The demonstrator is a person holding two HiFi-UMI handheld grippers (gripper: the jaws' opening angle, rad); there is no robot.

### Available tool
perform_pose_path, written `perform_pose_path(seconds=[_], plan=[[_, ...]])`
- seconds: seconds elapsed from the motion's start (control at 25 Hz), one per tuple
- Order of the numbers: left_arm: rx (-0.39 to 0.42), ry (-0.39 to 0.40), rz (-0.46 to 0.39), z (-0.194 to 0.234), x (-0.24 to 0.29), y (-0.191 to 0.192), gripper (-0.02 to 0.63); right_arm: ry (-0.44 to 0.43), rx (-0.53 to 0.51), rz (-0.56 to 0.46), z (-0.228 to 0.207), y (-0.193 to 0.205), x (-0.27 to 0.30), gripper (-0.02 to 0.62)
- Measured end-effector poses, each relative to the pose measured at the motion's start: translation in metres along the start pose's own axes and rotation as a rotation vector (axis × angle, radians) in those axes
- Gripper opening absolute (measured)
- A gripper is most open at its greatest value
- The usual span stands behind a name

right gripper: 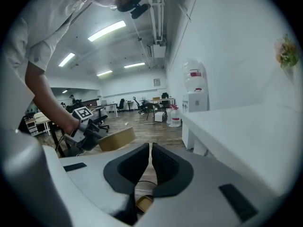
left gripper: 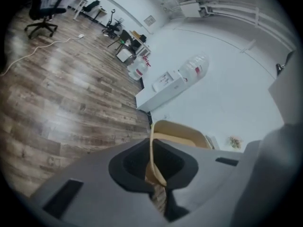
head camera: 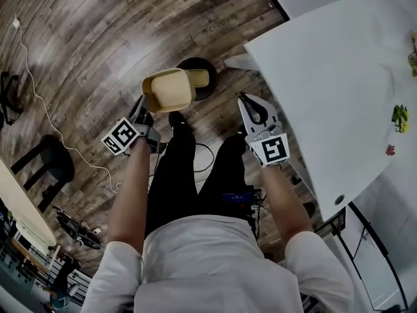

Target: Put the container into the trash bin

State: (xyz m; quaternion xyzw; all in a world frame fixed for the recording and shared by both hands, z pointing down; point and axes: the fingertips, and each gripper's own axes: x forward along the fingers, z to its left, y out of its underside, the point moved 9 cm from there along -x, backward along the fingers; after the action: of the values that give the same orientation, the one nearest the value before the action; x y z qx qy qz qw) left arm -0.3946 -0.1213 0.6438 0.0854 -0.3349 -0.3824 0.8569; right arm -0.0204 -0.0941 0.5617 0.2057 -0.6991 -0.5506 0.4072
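In the head view the container is in the air, partly over the black bin. The bin stands on the floor just off the corner of the white worktop. The left gripper has its jaws clamped on the container's rim, and the left gripper view shows the thin wall pinched between them. The right gripper hangs near the worktop's edge, jaws together with nothing between them. Only the right gripper view shows the container from the side, a little tilted.

No readable text or signs anywhere.
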Motion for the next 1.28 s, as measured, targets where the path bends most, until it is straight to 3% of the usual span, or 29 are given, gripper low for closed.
perform_pose_path(seconds=[0.16,0.48,0.84,1.04,1.28], plan=[[-0.143,-0.074,-0.094,0.038,0.032,0.051,0.023,-0.021,0.015,0.045,-0.007,0.052,0.021,0.044],[-0.244,-0.279,-0.196,0.1,0.083,0.127,0.023,-0.012,0.091,0.123,-0.018,0.138,0.053,0.044],[-0.241,-0.434,-0.196,0.131,0.134,0.182,0.025,-0.03,0.108,0.107,-0.032,0.175,0.064,0.044],[-0.27,-0.446,-0.208,0.152,0.157,0.206,0.025,-0.064,0.115,0.147,-0.034,0.192,0.055,0.044],[-0.297,-0.474,-0.231,0.166,0.178,0.225,0.028,-0.082,0.15,0.121,-0.032,0.211,0.042,0.044]])
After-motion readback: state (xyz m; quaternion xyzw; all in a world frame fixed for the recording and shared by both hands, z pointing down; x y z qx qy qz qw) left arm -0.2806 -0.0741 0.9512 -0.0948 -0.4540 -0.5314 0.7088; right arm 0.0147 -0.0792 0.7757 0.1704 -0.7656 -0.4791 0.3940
